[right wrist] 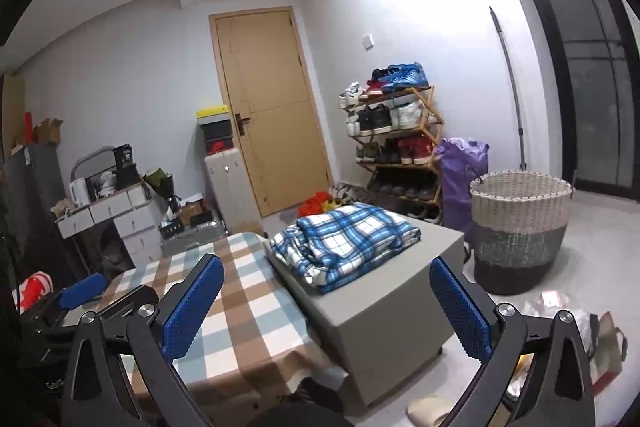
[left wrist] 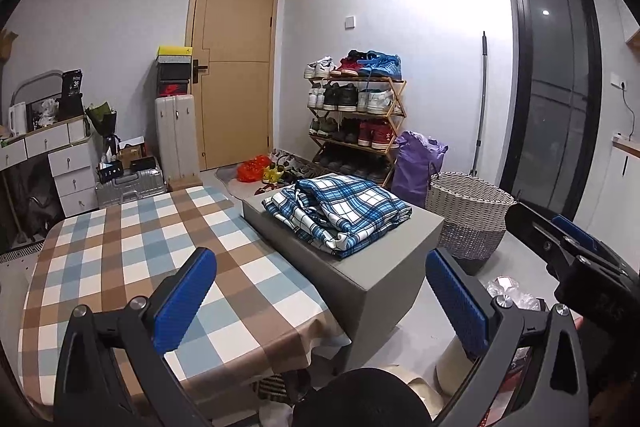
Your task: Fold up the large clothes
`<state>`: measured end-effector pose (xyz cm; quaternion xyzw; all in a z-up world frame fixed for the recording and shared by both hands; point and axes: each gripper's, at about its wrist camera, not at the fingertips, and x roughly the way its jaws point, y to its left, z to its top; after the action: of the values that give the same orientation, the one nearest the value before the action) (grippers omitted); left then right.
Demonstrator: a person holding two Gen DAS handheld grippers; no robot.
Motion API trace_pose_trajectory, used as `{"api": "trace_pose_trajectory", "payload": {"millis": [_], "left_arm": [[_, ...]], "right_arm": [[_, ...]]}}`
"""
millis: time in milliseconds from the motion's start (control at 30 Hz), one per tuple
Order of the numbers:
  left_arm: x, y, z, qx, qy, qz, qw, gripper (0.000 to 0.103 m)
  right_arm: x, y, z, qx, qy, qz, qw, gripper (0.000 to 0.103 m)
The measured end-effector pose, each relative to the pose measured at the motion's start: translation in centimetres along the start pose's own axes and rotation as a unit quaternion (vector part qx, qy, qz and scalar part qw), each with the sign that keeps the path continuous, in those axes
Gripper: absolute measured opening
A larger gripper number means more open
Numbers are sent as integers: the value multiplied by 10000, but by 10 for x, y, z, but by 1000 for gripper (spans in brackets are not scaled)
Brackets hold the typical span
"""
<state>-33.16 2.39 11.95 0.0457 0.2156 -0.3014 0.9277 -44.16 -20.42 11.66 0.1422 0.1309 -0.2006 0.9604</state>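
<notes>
Checked table (left wrist: 120, 247) fills the left, 9 o'clock side of the left wrist view; the part in view has no garment on it.

Left gripper (left wrist: 320, 291): blue pads spread wide, holding nothing. It hangs above the table's near edge and looks toward 12 o'clock.

Blue plaid garment (left wrist: 340, 215) sits at about 12 o'clock from the left gripper, on top of the grey box (left wrist: 384, 279) that butts against the table's right side. It lies in a rough, bunched stack of layers: edges uneven, white lining showing at the near corner. Not spread flat and not a crisp fold.

Right gripper (right wrist: 326, 303): also wide open, empty, held above the box's near end. The garment (right wrist: 344, 243) is at its 12 o'clock, just past the pads. The left gripper's body (right wrist: 80, 299) shows at its 8 o'clock.

Woven basket (right wrist: 520, 231) stands on the floor at 2 o'clock, well apart from the box; its contents are hidden.

Step, as a judgement: ambiguous. This fits either a loose pile waiting to be pulled onto the table and laid out, or a bundle already folded and parked on the box. The sloppy edges lean toward the former but don't settle it.

Any next grasp would call for both claws pinching single outer layers at well-separated edges, otherwise the stack comes up as one lump.
</notes>
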Motion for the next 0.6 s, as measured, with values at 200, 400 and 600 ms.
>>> {"api": "trace_pose_trajectory", "payload": {"millis": [200, 400, 600], "left_arm": [[2, -1, 0, 0, 27, 36, 10000, 102], [2, -1, -2, -46, 55, 61, 10000, 102], [5, 3, -3, -148, 101, 86, 9998, 102]], "right_arm": [[-2, -1, 0, -30, 27, -135, 9999, 103], [-5, -3, 1, -70, -50, -205, 9998, 103], [-2, -7, 0, -4, -21, -210, 9998, 103]]}}
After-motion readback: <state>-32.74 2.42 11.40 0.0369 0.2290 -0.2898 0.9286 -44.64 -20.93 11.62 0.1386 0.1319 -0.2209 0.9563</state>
